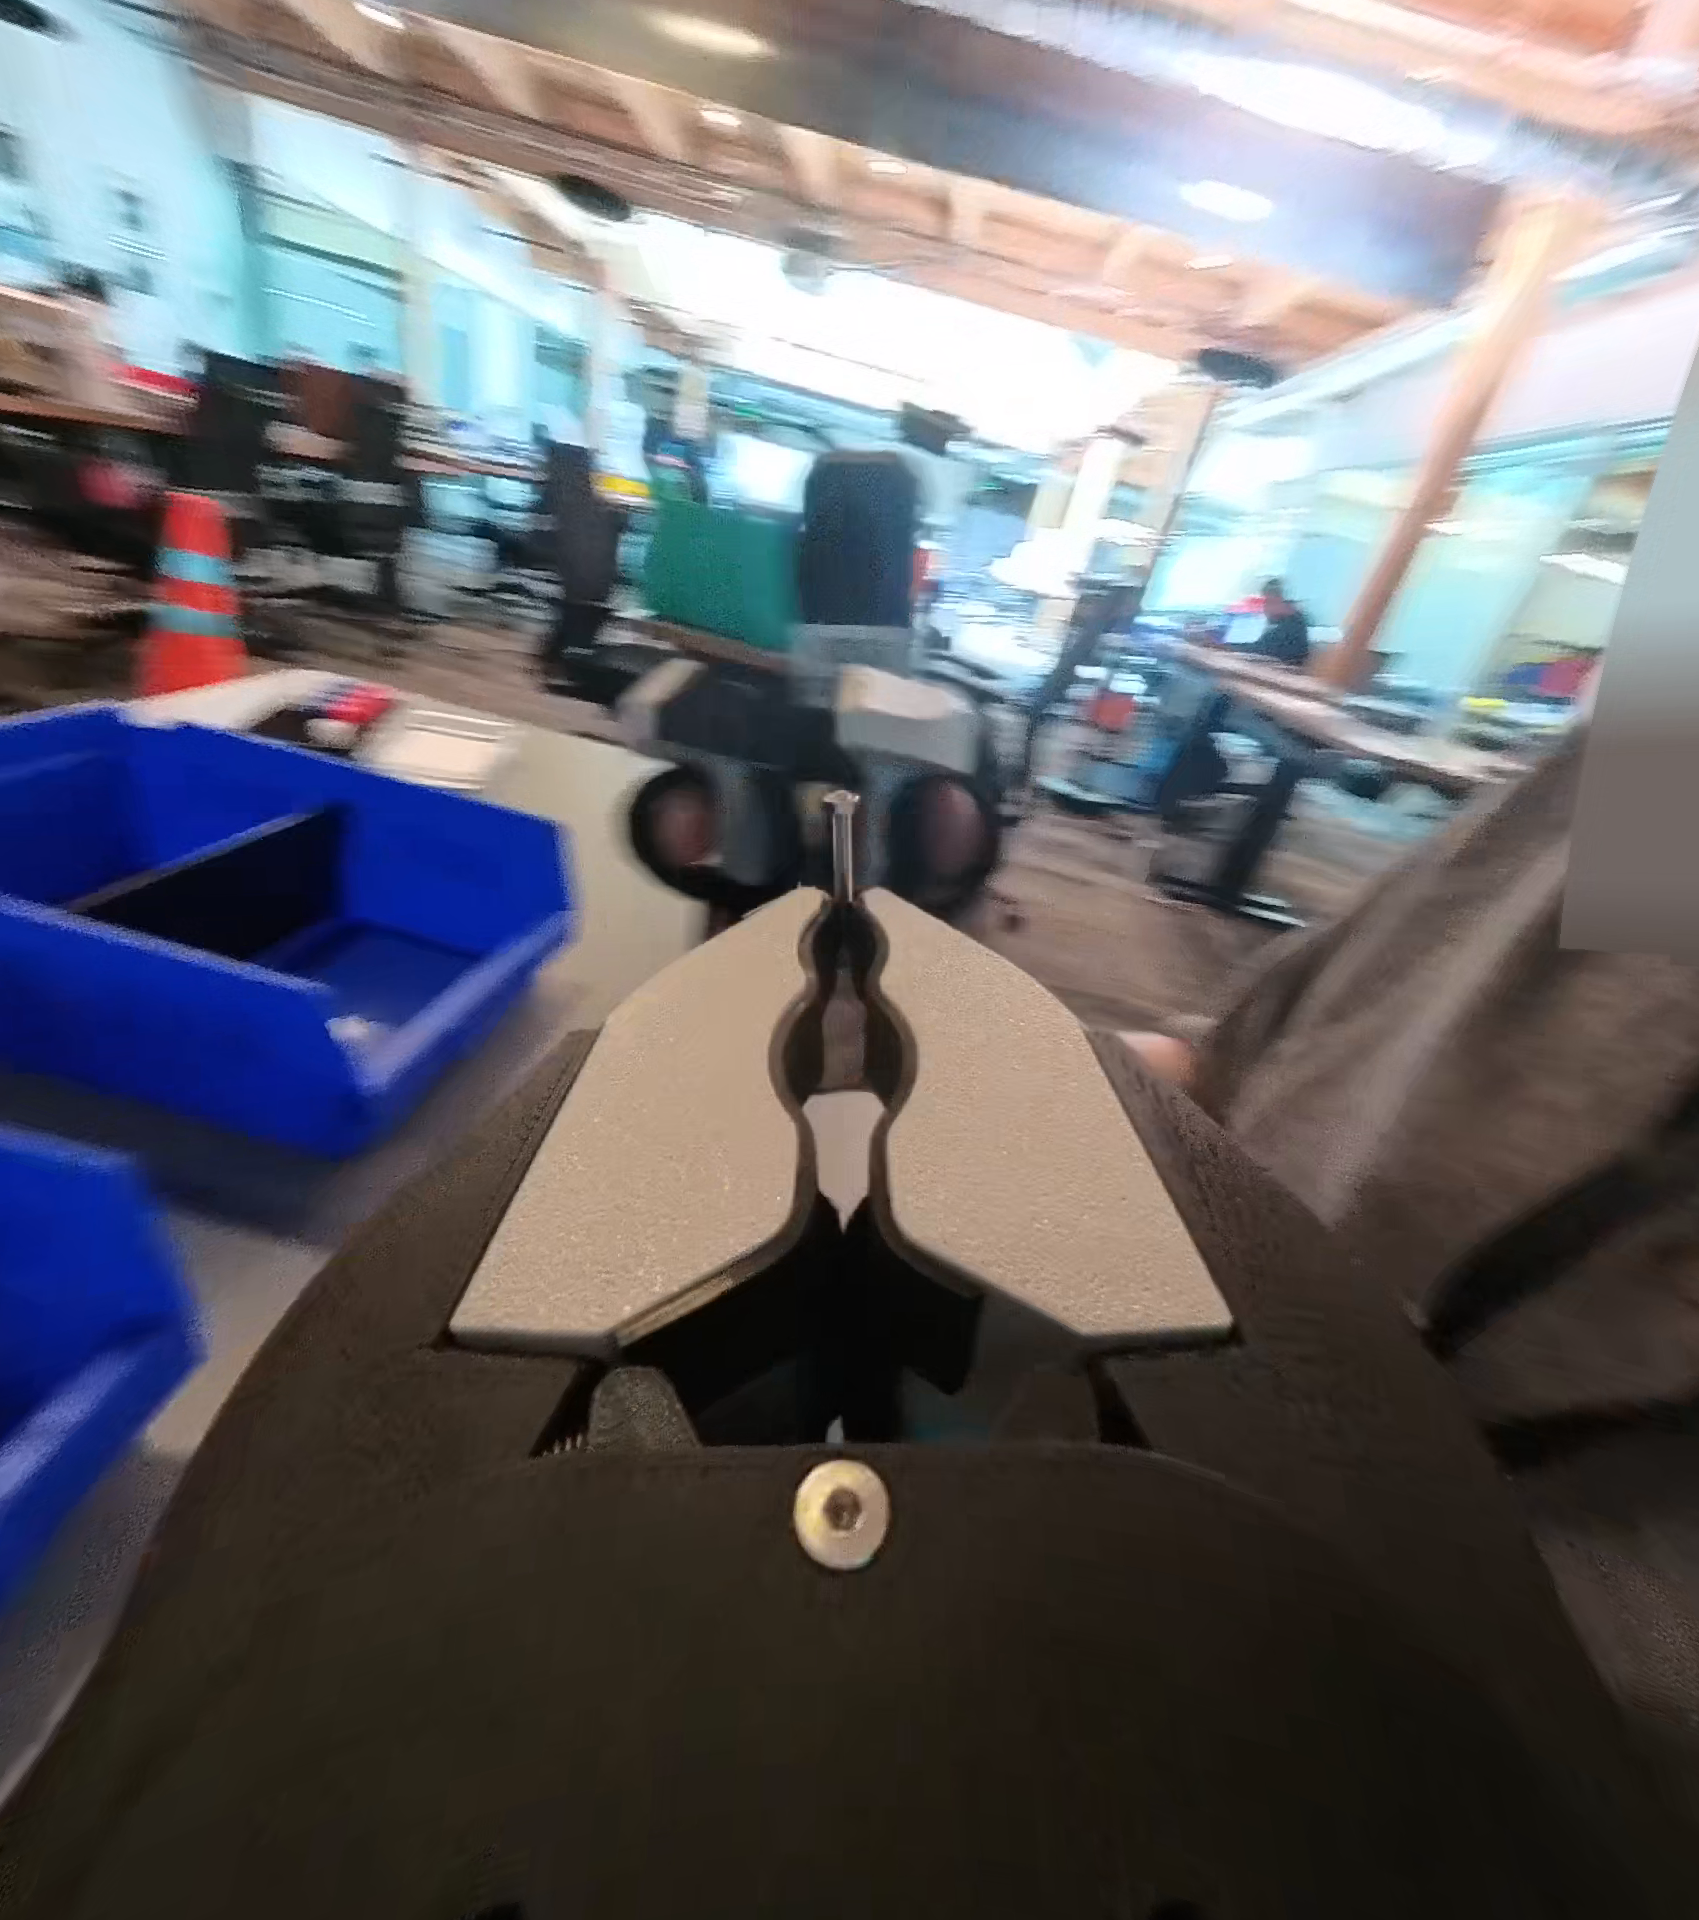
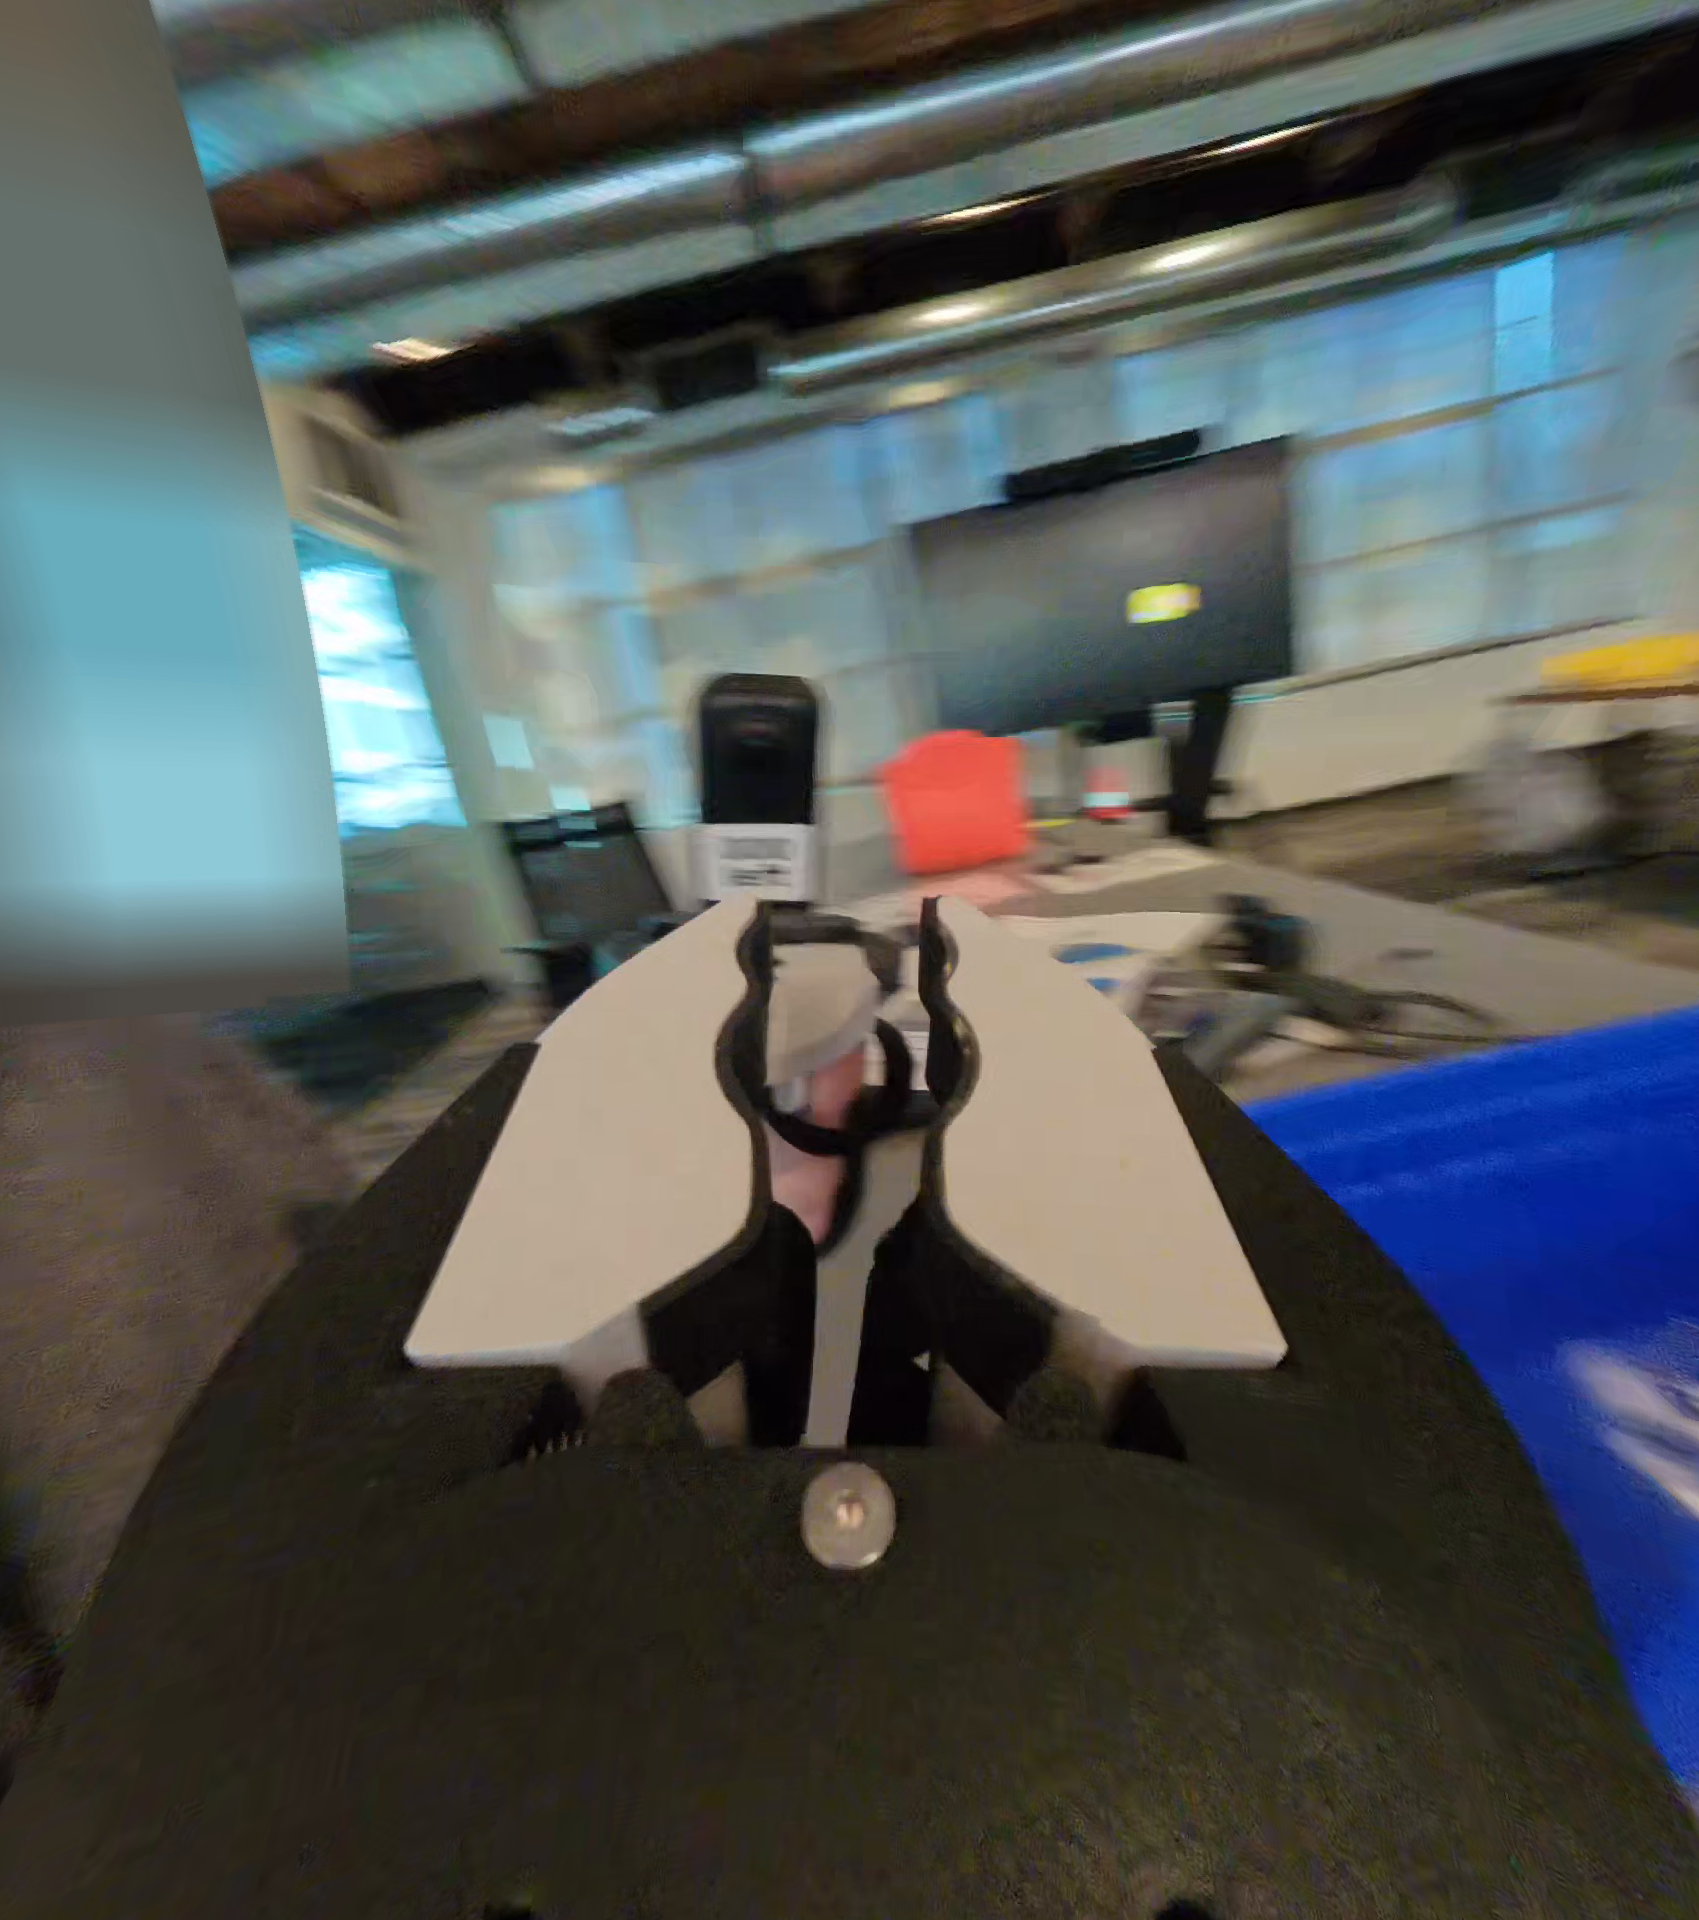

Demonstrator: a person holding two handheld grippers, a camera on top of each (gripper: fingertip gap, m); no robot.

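Note:
My left gripper (image 1: 842, 902) is shut on a small metal screw (image 1: 842, 840), pinched by its shank at the very tips with the flat head pointing away. Straight ahead of it, close by, the right gripper (image 1: 824, 727) faces me, held in a hand by two black finger rings. In the right wrist view, my right gripper (image 2: 843, 914) has its jaws a narrow gap apart with nothing between them. The left gripper (image 2: 757, 831) shows just beyond and through that gap. The screw cannot be made out in this view.
Two blue plastic bins stand at the left, one with a divider (image 1: 232, 914) and one nearer (image 1: 3, 1403). A blue bin (image 2: 1551, 1299) with pale pieces lies at the right. A grey sleeve (image 1: 1396, 1039) is at the right. An orange cone (image 1: 190, 592) and desks stand far behind. My left and right fingertips are right by each other.

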